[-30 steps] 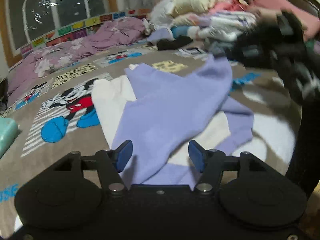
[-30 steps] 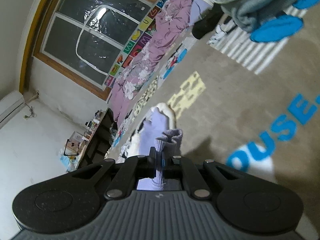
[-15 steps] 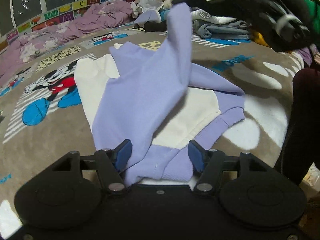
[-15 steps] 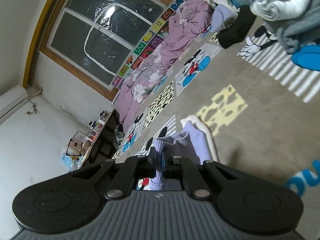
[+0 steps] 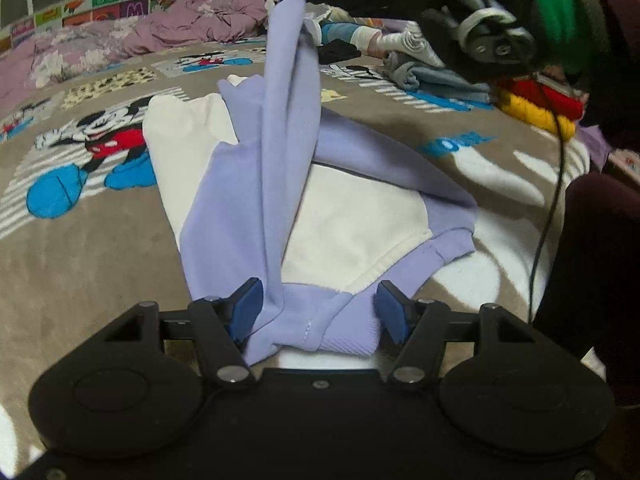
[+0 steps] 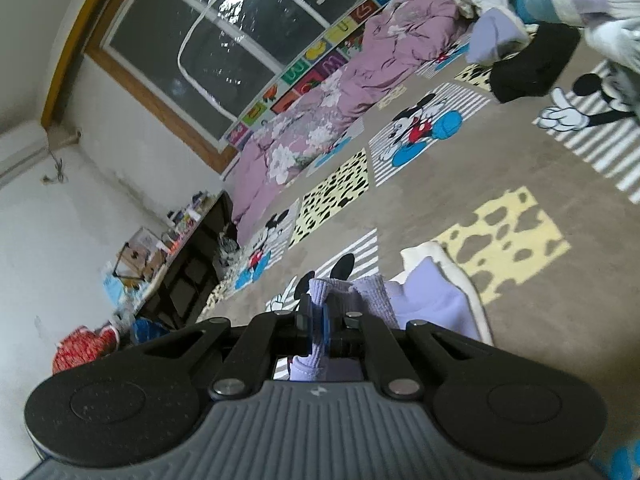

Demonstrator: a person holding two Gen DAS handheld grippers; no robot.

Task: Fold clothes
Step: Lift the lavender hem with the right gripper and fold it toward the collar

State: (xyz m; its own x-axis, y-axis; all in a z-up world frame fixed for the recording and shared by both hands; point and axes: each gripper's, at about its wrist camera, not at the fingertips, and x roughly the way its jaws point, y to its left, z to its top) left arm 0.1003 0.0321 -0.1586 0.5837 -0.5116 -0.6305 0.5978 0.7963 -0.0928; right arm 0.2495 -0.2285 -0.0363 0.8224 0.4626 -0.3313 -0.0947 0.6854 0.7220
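I am partway through folding the lilac-and-cream sweatshirt, which lies spread on the cartoon-print blanket with its hem toward me. My right gripper has its jaws pressed together on the ribbed cuff of the near-side sleeve, and that sleeve hangs stretched upward from the sweatshirt's body, well clear of the blanket. My left gripper sits low at the hem, its jaws spread about halfway with the hem's ribbed band between the blue pads; they do not look to be pressing it, so I judge that hand is only steadying that end. The step in hand, as I read it, is bringing the sleeve across the sweatshirt's chest. Next I would need to carry the cuff over the cream panel, lower it flat so the sleeve lies straight across the body, then let go without dragging the fabric askew.
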